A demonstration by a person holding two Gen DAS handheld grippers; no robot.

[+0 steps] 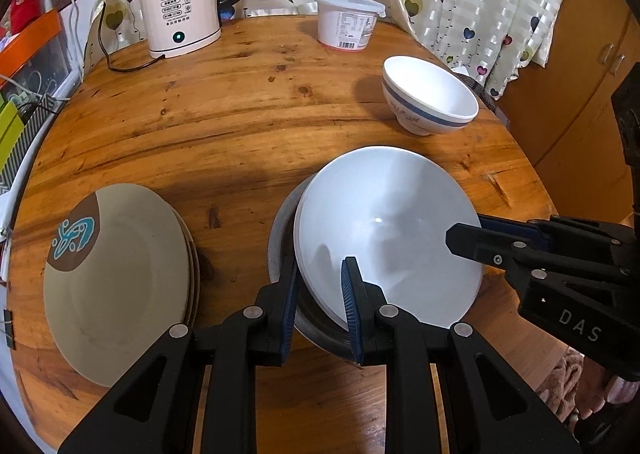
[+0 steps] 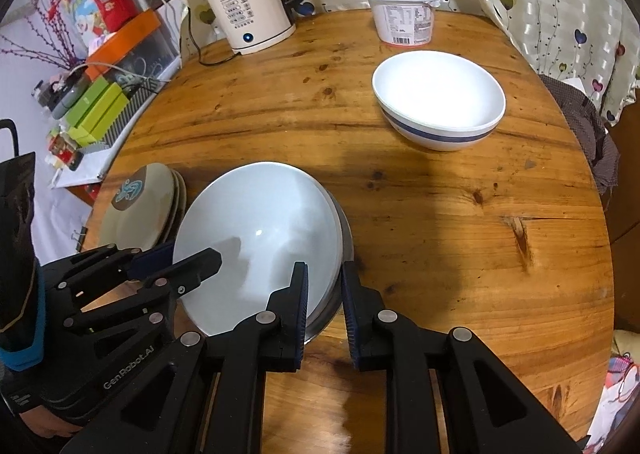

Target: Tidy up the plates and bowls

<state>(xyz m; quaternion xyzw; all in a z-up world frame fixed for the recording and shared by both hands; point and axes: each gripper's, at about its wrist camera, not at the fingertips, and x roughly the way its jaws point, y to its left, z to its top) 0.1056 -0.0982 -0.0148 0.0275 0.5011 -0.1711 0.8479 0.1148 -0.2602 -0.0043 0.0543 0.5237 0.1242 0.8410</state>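
wooden surface (image 1: 240,126): white bowl (image 1: 384,230) tilted over metal bowl (image 1: 280,238); left hand-held gripper (image 1: 320,286) and right hand-held gripper (image 2: 325,286) pinched its opposite rims.

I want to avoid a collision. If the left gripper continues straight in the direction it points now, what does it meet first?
Nothing new: the left gripper already straddles the rim of the white bowl nested in the metal bowl. Pushed further, its fingers would probably meet the wooden table.

Two close downward views, shared table (image 1: 240,102)
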